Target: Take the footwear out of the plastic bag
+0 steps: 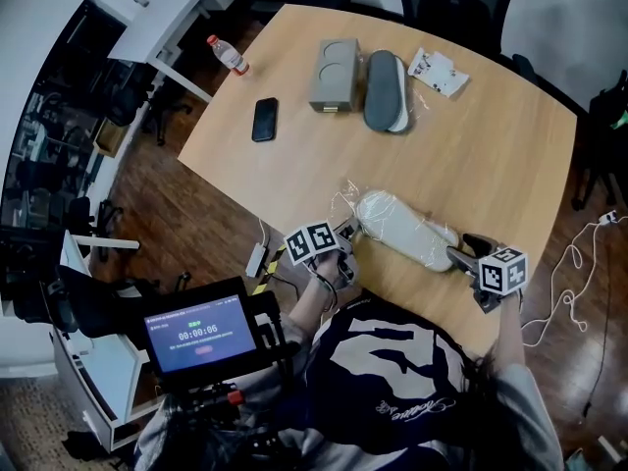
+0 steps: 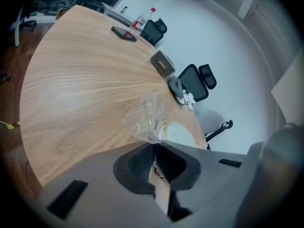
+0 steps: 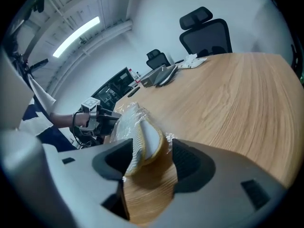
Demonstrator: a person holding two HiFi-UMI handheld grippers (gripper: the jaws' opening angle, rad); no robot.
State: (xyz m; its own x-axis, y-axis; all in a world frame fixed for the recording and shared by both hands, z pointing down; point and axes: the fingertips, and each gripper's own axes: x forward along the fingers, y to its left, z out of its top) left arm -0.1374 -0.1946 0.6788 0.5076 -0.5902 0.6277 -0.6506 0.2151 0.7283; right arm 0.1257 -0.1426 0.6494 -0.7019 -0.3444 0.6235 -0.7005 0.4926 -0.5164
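Near front edge of pale wooden table (image 1: 471, 155): clear plastic bag (image 1: 427, 235), thin, glossy, crumpled, lying lengthwise between the two grippers; inside it a white slipper (image 1: 392, 216), long and round-ended, still wrapped in the film. From the right gripper view, slipper end-on: pale upper, finely ribbed sole, tan rim, creased film gathered round it.

Left gripper (image 2: 154, 148) at the bag's left end; jaws pressed together on a pinch of loose film, nothing else between them; black pads with a fine grid texture; film bunched and wrinkled just ahead, white of the slipper showing beyond. Right gripper (image 3: 152, 146) at the bag's right end; jaws spread wide, slipper's end between the pads but not clamped; clear gap on one side, contact on the other side not certain.

Farther across the table, well apart from the bag: grey slipper (image 1: 385, 88), oval, smooth, pale along one edge; just beside it a grey moulded tray (image 1: 334, 72) with two round hollows; black phone (image 1: 264, 119), flat, glossy; clear bottle (image 1: 228, 55) with red cap at the far corner; white printed packet (image 1: 439, 71) near the far edge. Black office chairs (image 1: 461, 3) round the far side.
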